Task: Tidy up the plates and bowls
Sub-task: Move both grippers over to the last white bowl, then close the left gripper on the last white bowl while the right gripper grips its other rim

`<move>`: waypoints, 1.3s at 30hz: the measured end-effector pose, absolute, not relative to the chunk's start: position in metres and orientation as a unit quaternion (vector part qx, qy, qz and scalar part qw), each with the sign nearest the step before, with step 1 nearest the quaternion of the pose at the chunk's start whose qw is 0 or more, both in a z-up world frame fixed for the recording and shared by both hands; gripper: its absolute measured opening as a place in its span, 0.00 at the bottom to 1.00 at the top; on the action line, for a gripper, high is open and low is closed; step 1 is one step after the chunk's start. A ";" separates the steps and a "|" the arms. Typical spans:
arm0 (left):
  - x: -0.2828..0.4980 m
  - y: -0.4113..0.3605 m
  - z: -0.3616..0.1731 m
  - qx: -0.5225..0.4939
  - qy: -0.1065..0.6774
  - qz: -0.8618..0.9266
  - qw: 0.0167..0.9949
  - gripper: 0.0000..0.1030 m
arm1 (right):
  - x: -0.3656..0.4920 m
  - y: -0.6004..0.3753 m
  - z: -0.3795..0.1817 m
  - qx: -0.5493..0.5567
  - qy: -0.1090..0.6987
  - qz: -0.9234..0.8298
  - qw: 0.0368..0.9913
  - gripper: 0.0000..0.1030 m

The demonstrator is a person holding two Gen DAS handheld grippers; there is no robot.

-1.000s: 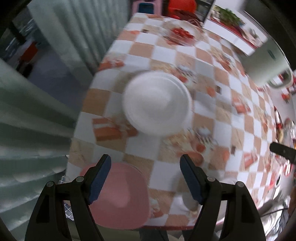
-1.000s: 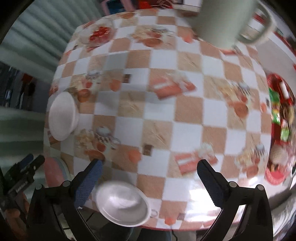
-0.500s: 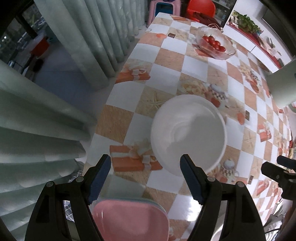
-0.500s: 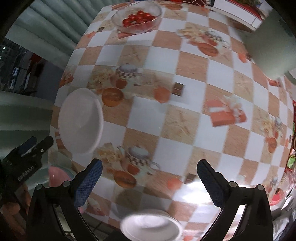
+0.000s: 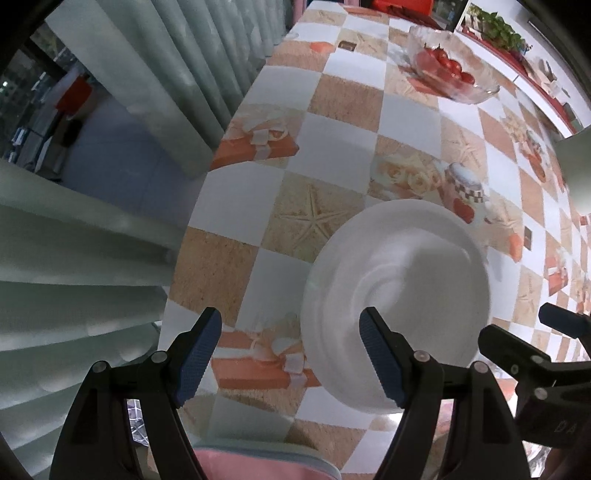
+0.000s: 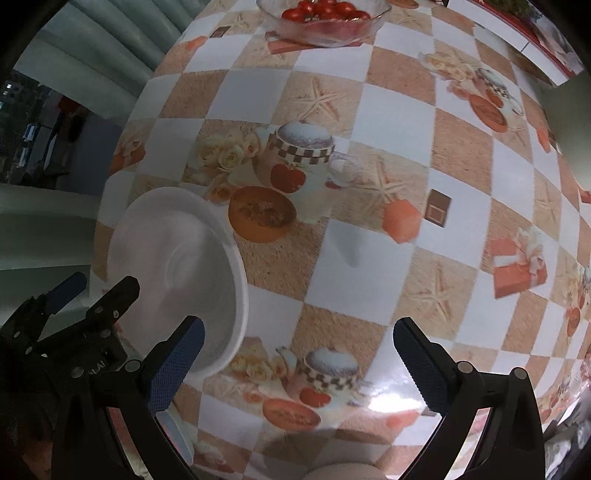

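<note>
bowl [image 5: 399, 295] on table [image 5: 347, 129] — plate [image 5: 258, 465] nearer

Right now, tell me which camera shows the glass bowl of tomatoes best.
The right wrist view: the glass bowl of tomatoes sits top centre, tomatoes sharp and clearly countable, though its far rim is cropped. The left wrist view shows the whole bowl, but smaller, off toward the upper right and softer.

A tabletop [image 5: 343, 107] covered in an orange-and-white checked cloth is seen from above. A white bowl [image 5: 399, 295] is set near one long edge, a glass bowl of tomatoes [image 5: 450, 74] toward the far end, and a pink plate [image 5: 258, 465] at the near edge.
</note>
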State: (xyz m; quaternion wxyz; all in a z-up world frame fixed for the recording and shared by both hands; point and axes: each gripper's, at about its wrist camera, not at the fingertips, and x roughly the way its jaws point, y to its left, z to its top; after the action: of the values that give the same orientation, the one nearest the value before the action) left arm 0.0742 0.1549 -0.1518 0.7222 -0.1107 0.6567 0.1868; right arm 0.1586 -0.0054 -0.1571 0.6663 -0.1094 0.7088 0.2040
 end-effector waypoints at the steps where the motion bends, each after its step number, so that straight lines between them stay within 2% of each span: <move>1: 0.076 0.156 -0.154 -0.109 0.658 0.187 0.721 0.78 | 0.160 -0.003 -0.161 -0.110 0.710 0.203 0.665 1.00; 10: 0.086 0.162 -0.175 -0.098 0.677 0.181 0.706 0.78 | 0.161 0.008 -0.181 -0.118 0.720 0.204 0.653 1.00; 11: 0.086 0.161 -0.176 -0.096 0.679 0.179 0.706 0.78 | 0.160 0.009 -0.181 -0.118 0.720 0.204 0.653 0.92; 12: 0.087 0.161 -0.177 -0.094 0.680 0.178 0.705 0.78 | 0.160 0.010 -0.182 -0.118 0.720 0.206 0.653 0.78; 17: 0.086 0.161 -0.181 -0.092 0.684 0.178 0.701 0.77 | 0.161 0.008 -0.193 -0.101 0.731 0.214 0.640 0.60; 19: 0.087 0.161 -0.180 -0.096 0.681 0.173 0.705 0.72 | 0.160 0.001 -0.196 -0.075 0.740 0.219 0.631 0.51; 21: 0.088 0.159 -0.178 -0.102 0.683 0.161 0.705 0.56 | 0.160 -0.001 -0.197 -0.055 0.746 0.230 0.623 0.37; 22: 0.089 0.155 -0.178 -0.102 0.684 0.155 0.705 0.51 | 0.161 -0.001 -0.196 -0.049 0.747 0.236 0.620 0.34; 24: 0.091 0.144 -0.177 -0.096 0.686 0.141 0.707 0.29 | 0.159 0.002 -0.195 -0.057 0.744 0.243 0.619 0.26; 26: 0.094 0.132 -0.174 -0.080 0.684 0.133 0.712 0.28 | 0.157 0.004 -0.193 -0.066 0.742 0.249 0.619 0.16; 39: 0.101 0.035 -0.173 -0.042 0.696 0.059 0.715 0.24 | 0.144 -0.084 -0.193 -0.052 0.754 0.191 0.626 0.16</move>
State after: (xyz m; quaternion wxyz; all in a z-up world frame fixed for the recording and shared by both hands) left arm 0.1014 0.0346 -0.1733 0.7148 -0.0420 0.6956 0.0590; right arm 0.1445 -0.0844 -0.1934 0.6264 -0.0524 0.7540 0.1908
